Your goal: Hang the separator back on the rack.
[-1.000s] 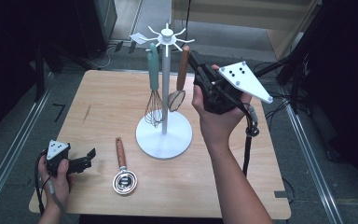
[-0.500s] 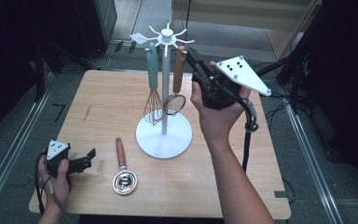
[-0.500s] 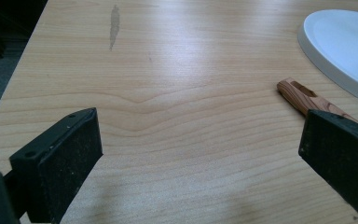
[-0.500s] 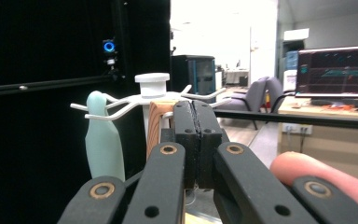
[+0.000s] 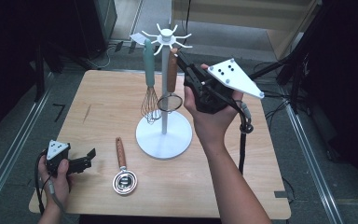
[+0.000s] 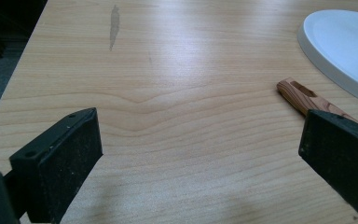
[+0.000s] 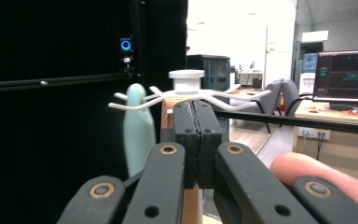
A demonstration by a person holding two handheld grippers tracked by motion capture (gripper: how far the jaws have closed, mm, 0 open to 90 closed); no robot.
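Observation:
A white utensil stand (image 5: 163,135) rises from the middle of the table (image 5: 102,107). On its hooks hang a whisk (image 5: 150,100) with a teal handle and a small strainer (image 5: 170,101) with a wooden handle. My right gripper (image 5: 179,56) is held high at the top of that wooden handle, jaws shut. In the right gripper view the right gripper (image 7: 196,105) has its pads pressed together, with the wooden handle (image 7: 167,114) just behind them, under the stand's hook ring (image 7: 186,77). My left gripper (image 5: 89,158) rests open at the front left. A wooden-handled metal scoop (image 5: 121,163) lies beside it.
In the left gripper view the left gripper (image 6: 200,135) faces bare tabletop, with the scoop's handle end (image 6: 303,95) and the stand's white base (image 6: 345,46) to its right. The teal handle (image 7: 137,130) hangs left of the right jaws. Metal rails and cables run along the floor beside the table.
The strainer's handle has swung from tilted to hanging straight under its hook, and the right gripper has shifted slightly left with it. The left gripper has stayed put.

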